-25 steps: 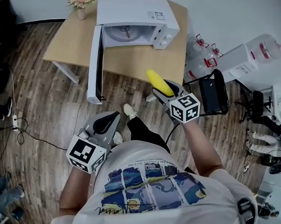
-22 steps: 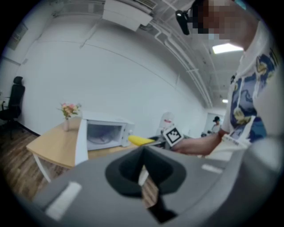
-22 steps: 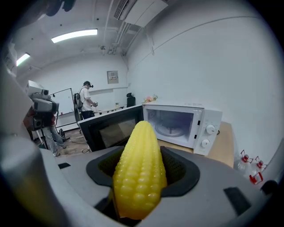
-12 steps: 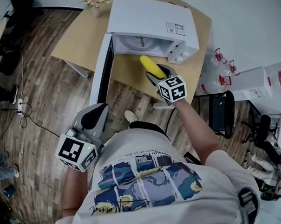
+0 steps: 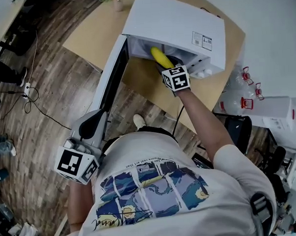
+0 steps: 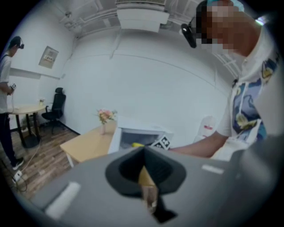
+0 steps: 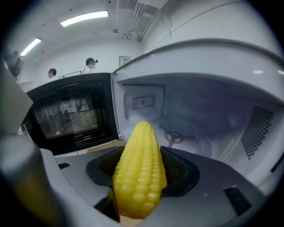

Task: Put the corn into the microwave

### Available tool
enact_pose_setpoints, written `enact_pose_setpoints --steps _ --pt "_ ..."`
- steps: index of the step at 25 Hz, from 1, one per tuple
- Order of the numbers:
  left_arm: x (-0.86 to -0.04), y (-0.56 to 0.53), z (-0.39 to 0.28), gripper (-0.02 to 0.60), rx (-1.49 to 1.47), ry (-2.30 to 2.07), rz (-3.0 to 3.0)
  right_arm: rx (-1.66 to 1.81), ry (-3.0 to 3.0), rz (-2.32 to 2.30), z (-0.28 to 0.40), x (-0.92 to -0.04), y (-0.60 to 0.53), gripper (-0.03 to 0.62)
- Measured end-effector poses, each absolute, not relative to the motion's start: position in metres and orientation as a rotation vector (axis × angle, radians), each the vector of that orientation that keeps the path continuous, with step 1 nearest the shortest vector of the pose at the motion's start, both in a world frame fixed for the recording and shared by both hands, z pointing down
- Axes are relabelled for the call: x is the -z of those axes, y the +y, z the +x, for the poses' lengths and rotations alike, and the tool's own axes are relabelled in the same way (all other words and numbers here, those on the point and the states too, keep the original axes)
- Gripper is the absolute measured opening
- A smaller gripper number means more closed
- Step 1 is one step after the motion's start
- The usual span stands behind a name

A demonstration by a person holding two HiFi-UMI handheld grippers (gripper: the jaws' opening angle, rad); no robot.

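Note:
A yellow corn cob [image 7: 139,170] is clamped between the jaws of my right gripper [image 7: 141,177], tip pointing into the white microwave [image 7: 191,115]. In the head view the corn [image 5: 158,56] sits right at the microwave's [image 5: 178,22] open mouth, with the right gripper [image 5: 166,66] just behind it. The glass turntable [image 7: 186,141] lies inside, bare. The microwave door [image 5: 111,76] hangs wide open to the left. My left gripper [image 5: 90,130] is held low by my body, jaws shut with nothing between them; its own view shows the left gripper [image 6: 144,175] aimed at the distant microwave [image 6: 140,135].
The microwave stands on a light wooden table [image 5: 88,37] with a small vase of flowers [image 6: 105,119]. Water jugs [image 5: 247,88] and a black chair [image 5: 239,130] stand at the right. A person [image 6: 6,95] stands by a round table far left. Cables [image 5: 27,96] run over the wood floor.
My right gripper has carried the corn forward from in front of the table up to the microwave's opening. The left gripper has stayed low at my side.

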State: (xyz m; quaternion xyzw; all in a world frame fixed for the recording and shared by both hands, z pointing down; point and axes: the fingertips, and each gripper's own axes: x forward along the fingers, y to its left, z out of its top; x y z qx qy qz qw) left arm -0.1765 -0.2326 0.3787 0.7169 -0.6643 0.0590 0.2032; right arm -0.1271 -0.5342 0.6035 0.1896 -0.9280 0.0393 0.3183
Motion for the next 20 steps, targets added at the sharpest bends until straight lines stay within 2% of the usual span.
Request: enact_pose_setpoints --steps 20 --pt "-0.387 -0.225 -0.195 0.009 -0.216 -2.051 1.725 -0.021 -2.435 0.477 -0.213 -0.633 -0.6 0.253"
